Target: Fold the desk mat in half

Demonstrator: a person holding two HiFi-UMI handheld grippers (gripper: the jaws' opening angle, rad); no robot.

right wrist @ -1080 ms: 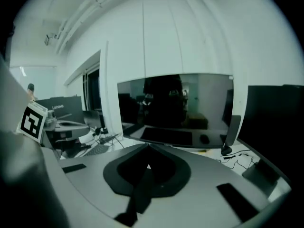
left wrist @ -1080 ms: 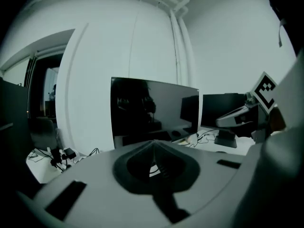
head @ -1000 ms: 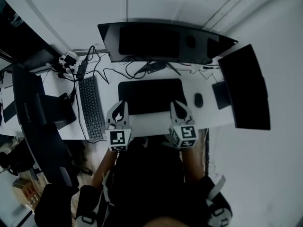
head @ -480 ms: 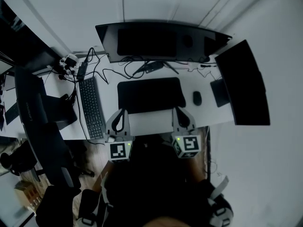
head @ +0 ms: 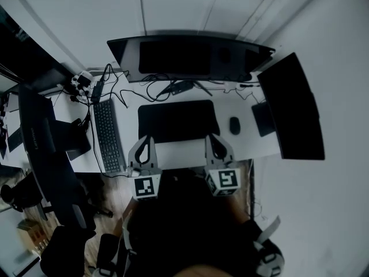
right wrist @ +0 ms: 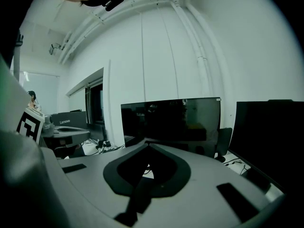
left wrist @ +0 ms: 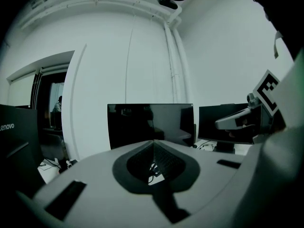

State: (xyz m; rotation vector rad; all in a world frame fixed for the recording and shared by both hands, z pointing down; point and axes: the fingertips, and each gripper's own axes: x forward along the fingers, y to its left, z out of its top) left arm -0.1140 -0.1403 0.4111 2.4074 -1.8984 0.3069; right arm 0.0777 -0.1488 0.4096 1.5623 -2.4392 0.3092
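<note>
The black desk mat [head: 179,120] lies flat on the white desk [head: 173,153], in front of the wide monitor. My left gripper [head: 143,138] hovers by the mat's near left corner, its jaws shut on nothing. By the near right corner my right gripper [head: 213,137] is shut and empty too. In the left gripper view the shut left gripper [left wrist: 153,142] points level at the monitor, with the right gripper's body at the far right. The right gripper view shows the shut right gripper [right wrist: 148,145] aimed the same way. The mat is hidden in both gripper views.
A wide curved monitor [head: 190,56] stands behind the mat, a second screen [head: 291,105] at the right. A keyboard [head: 108,134] lies left of the mat, a mouse [head: 234,125] right of it. Cables [head: 130,85] trail at the back. A dark Lenovo screen [head: 34,126] stands far left.
Both grippers have drawn back toward the person, from over the mat's near corners to its near edge. The jaws stay shut.
</note>
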